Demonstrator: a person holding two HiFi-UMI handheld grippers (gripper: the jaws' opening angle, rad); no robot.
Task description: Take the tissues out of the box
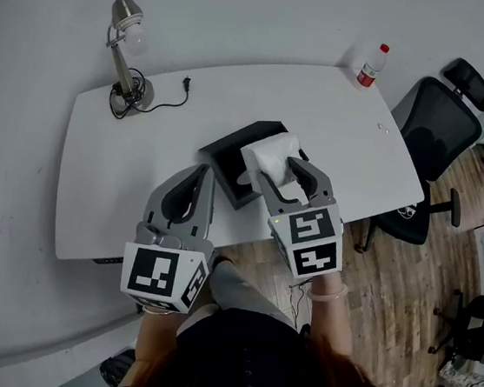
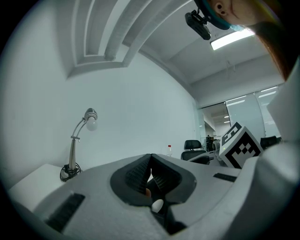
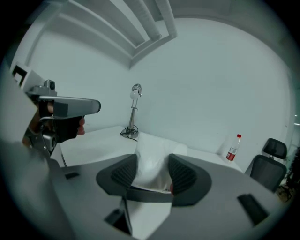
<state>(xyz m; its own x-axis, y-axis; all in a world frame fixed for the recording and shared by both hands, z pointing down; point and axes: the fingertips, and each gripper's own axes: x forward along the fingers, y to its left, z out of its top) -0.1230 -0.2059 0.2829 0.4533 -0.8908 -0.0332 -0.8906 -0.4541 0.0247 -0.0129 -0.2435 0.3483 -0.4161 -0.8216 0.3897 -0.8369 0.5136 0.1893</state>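
Observation:
An open black tissue box point(image 1: 233, 163) lies on the white table point(image 1: 130, 175). A thick wad of white tissues point(image 1: 270, 155) stands up out of it, between the jaws of my right gripper point(image 1: 278, 168). In the right gripper view the tissues point(image 3: 151, 152) fill the gap between both pads, so my right gripper point(image 3: 152, 169) is shut on them. My left gripper point(image 1: 201, 178) hovers left of the box near the table's front edge. Its jaws meet with nothing between them in the left gripper view point(image 2: 150, 162).
A silver desk lamp point(image 1: 125, 49) with a coiled cord stands at the table's back left. A red-capped bottle point(image 1: 372, 65) stands at the back right corner. A black office chair point(image 1: 433, 137) is beside the table's right end, on wood floor.

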